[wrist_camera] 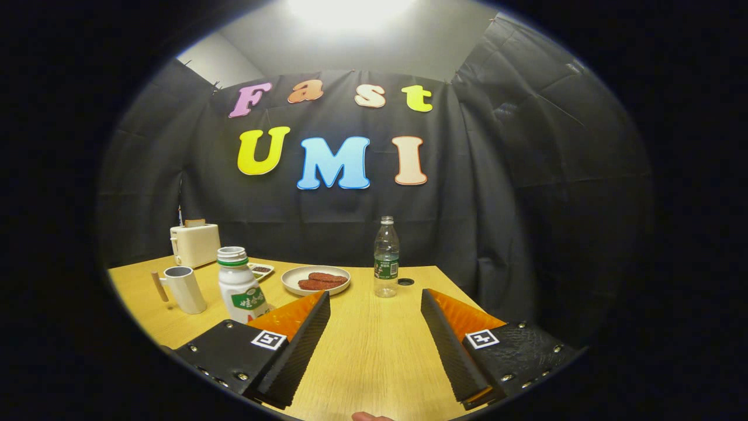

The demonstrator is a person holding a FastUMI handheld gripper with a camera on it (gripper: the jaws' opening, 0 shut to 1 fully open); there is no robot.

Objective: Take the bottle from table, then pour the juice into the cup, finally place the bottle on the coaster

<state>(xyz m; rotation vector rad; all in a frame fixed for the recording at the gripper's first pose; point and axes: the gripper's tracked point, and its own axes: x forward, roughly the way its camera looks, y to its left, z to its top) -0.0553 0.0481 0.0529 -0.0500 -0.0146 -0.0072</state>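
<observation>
A white bottle (239, 287) with a green band and green label stands on the wooden table (374, 351), just left of my left finger (304, 333) and partly behind it. Its top has no cap. Left of that bottle is a pale cup (184, 288) with a wooden handle. A clear plastic bottle (386, 257) with a green label stands beyond the fingers, slightly right of the gap. Beside its base lies a small dark round disc (405, 282), possibly the coaster. My gripper (374, 294) is open and holds nothing.
A white plate (291, 279) with red-brown sausages sits beyond the left finger. A small dish (260, 269) and a cream toaster (194, 244) stand at the back left. The table's right edge runs close to the right finger (450, 333).
</observation>
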